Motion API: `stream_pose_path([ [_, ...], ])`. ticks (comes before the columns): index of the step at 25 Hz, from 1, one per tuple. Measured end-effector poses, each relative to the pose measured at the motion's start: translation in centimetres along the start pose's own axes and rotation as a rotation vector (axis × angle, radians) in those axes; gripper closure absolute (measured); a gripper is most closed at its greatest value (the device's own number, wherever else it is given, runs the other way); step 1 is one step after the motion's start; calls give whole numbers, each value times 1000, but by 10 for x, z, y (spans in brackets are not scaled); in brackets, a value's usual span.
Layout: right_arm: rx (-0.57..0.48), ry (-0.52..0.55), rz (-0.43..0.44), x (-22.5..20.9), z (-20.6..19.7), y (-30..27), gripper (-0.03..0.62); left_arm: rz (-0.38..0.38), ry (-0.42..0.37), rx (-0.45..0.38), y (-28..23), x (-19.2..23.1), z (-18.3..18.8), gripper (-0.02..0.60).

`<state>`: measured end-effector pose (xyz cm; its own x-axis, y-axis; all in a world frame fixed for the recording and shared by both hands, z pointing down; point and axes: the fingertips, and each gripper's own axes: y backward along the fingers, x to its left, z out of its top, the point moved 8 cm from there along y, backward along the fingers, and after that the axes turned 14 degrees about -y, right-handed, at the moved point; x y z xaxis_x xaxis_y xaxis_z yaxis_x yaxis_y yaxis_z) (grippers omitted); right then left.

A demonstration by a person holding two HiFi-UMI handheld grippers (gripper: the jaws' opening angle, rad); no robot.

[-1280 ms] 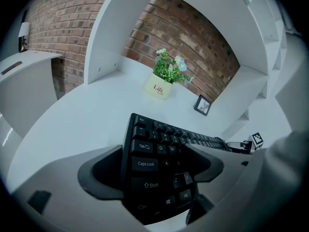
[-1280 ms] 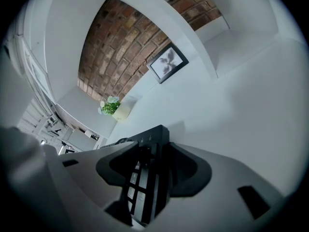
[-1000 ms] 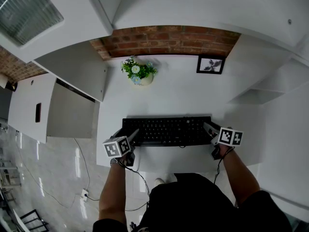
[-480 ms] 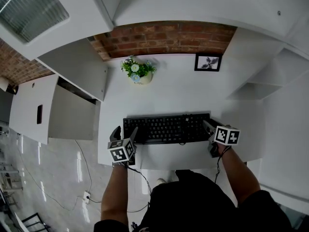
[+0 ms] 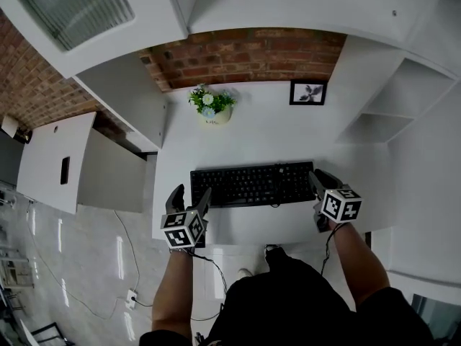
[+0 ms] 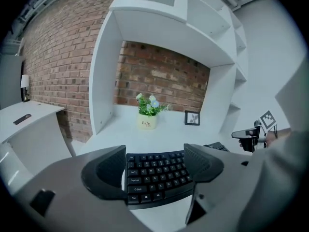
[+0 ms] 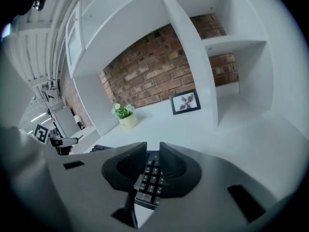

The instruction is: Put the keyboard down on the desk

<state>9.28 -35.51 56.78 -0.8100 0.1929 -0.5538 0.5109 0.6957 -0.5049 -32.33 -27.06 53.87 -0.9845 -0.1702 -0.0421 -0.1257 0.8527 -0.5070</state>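
Note:
The black keyboard [image 5: 252,184] lies flat on the white desk [image 5: 252,139], parallel to its front edge. My left gripper [image 5: 189,194] hangs off the keyboard's left end, drawn back toward the desk's front corner and clear of it. Its jaws stand wide open and empty, and the keys [image 6: 154,175] show beyond them in the left gripper view [image 6: 154,151]. My right gripper [image 5: 322,180] is off the keyboard's right end. Its jaws have just been closing to a narrow gap with nothing between them [image 7: 153,149]; the keyboard's end [image 7: 150,182] shows below through the gap.
A potted plant [image 5: 209,107] and a small picture frame [image 5: 307,92] stand at the back of the desk against the brick wall [image 5: 245,52]. White shelf walls flank the desk on both sides. A low white cabinet [image 5: 54,161] stands to the left.
Both grippers have come away from the keyboard's ends and risen, drawing back toward me. The right jaws stand narrower than before. The keyboard stays flat on the desk.

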Motion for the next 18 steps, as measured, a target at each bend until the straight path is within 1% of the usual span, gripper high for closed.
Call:
stream_pose_path([
  [2,-43,33,6,15,2,16,564,-15,-6,-38,16,-4,8,189],
  [3,-61,46,14,23,3,24,573,-25,-8,-56,24,-7,11,189],
  [8,-123,92,86,66,-3,63,576,-74,-31,-142,72,-14,22,196],
  [10,-140,99,114,84,-9,80,576,-84,-43,-169,93,-15,22,216],
  [11,-148,102,126,93,-14,88,576,-82,-48,-182,103,-15,21,257],
  [12,-156,107,138,102,-18,96,576,-78,-53,-196,113,-15,21,346],
  [13,-163,112,149,112,-23,105,576,-79,-57,-207,123,-14,19,411],
  [14,-171,117,161,121,-28,113,576,-88,-57,-215,132,-14,18,460],
  [16,-185,131,179,138,-39,130,576,-119,-47,-223,148,-15,12,522],
  [17,-192,141,184,146,-45,139,576,-136,-42,-225,156,-17,9,543],
  [18,-199,153,186,153,-51,148,576,-152,-38,-227,163,-19,7,549],
])
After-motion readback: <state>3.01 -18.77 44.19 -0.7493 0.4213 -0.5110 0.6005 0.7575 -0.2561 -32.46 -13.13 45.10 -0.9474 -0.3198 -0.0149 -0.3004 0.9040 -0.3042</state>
